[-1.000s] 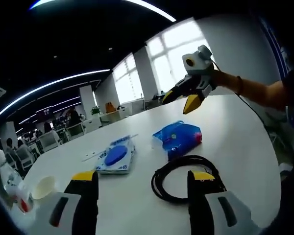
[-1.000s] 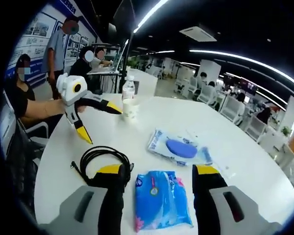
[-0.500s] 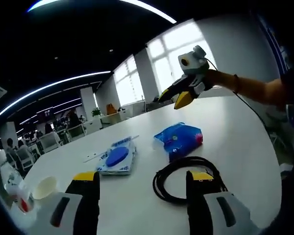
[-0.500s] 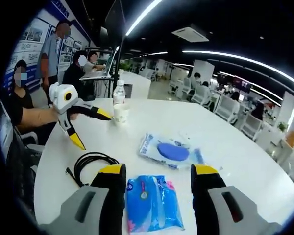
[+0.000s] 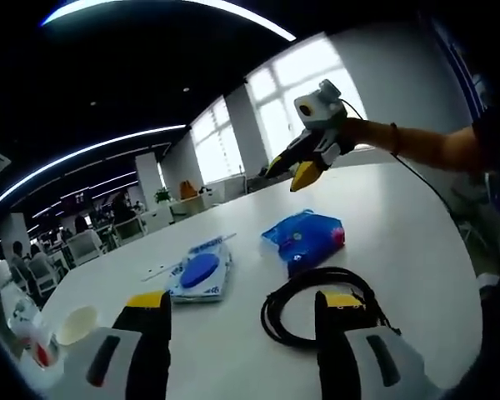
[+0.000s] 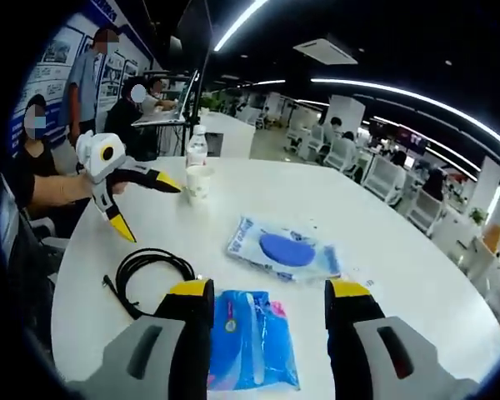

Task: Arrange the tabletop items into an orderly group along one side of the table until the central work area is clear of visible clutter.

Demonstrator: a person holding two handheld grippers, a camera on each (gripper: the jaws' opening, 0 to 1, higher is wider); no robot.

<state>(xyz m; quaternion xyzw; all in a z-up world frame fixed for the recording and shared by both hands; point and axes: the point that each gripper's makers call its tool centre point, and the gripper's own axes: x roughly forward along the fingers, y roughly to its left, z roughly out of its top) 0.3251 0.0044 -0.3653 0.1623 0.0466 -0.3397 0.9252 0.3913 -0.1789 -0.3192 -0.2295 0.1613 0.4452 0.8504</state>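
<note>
Tabletop items lie loosely spread across the white counter. In the right gripper view a blue tissue pack sits on the counter just ahead of the right hand-held gripper, framed between its two yellow-tipped jaws, which stand spread wide and hold nothing. To the left of that pack, close to the left jaw, lies a coiled black cable. Farther out, a flat clear packet with a blue round pad rests near the middle of the counter. At the far left edge stand a paper cup and a water bottle, close together (whether they touch is hard to tell).

In the left gripper view the left hand-held gripper is likewise released, its jaws well apart and empty. The black cable lies just ahead of its right jaw, partly behind the tip. The tissue pack lies beyond the cable, and the packet with the blue pad lies farther left. The paper cup sits at the near left.

Each hand-held gripper hangs in the air above the counter edge, its jaws parted.

Around the counter is a large open office with long ceiling light strips, bright windows, desks and chairs, and several people by the left wall.
</note>
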